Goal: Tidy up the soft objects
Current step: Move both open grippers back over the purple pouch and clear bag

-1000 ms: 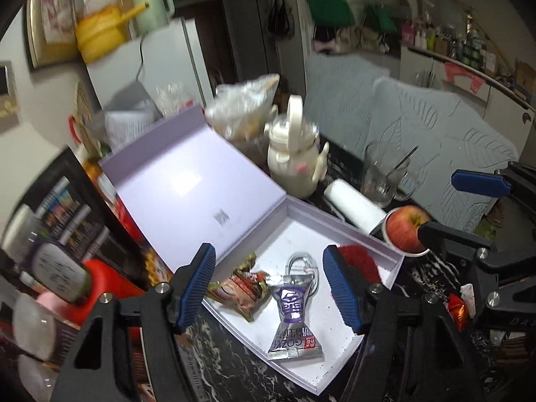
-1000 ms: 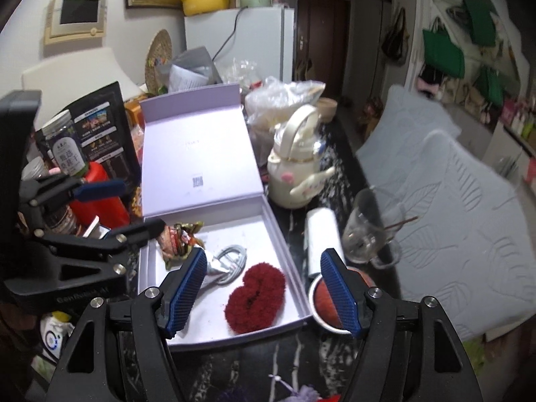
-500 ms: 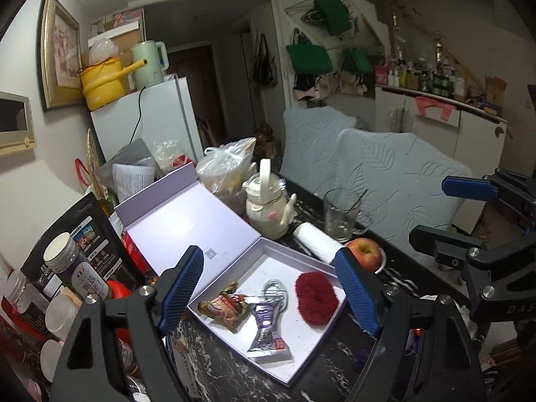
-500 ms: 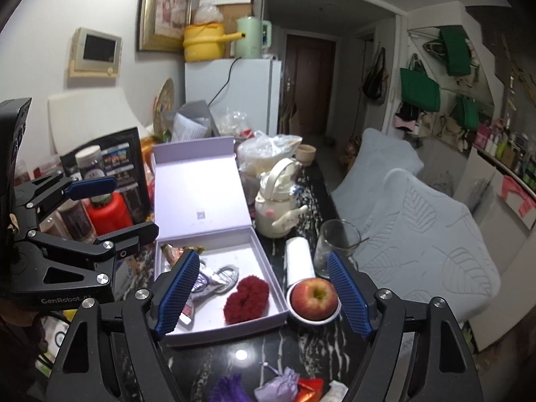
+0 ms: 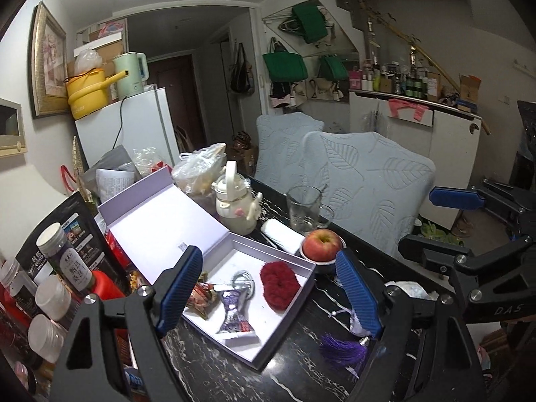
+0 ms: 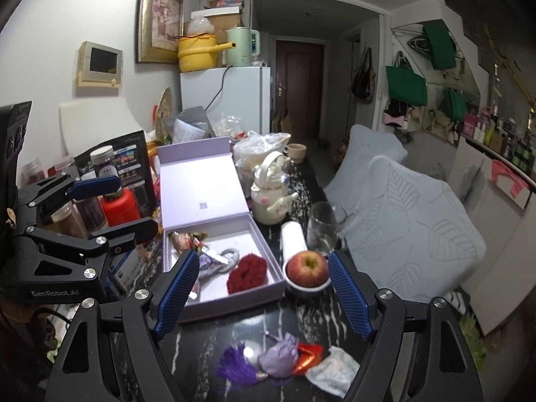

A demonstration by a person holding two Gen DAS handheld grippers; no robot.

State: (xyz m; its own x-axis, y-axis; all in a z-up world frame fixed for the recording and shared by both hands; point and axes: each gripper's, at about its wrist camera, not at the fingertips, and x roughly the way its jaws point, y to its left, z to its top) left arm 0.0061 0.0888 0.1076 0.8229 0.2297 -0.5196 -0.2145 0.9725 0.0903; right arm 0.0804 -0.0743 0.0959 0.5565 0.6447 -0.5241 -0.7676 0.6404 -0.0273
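Observation:
An open lilac box (image 5: 285, 330) (image 6: 234, 305) lies on the dark marble table. In it are a red fluffy scrunchie (image 5: 279, 284) (image 6: 248, 273), a snack packet (image 5: 199, 296), a purple wrapped sweet (image 5: 234, 318) and a silver ring (image 5: 243, 279). Nearer me lie a purple tassel (image 6: 238, 365) (image 5: 341, 348), a lilac pouch (image 6: 279, 356), a small red piece (image 6: 310, 356) and a white cloth (image 6: 331, 368). My left gripper (image 5: 267, 254) hangs open, back from the box. My right gripper (image 6: 263, 256) is open above the table's front, with nothing between its pads.
An apple in a small bowl (image 6: 308, 268) stands right of the box, with a white roll (image 6: 293, 239), a glass mug (image 6: 323, 231) and a cream teapot (image 6: 268, 197) behind. Jars and a red bottle (image 6: 119, 206) crowd the left. Quilted chairs (image 6: 418, 221) stand at the right.
Both grippers have drawn back and upward from the box and their jaws have spread wider. The tassel, pouch and cloth on the near table have come into view.

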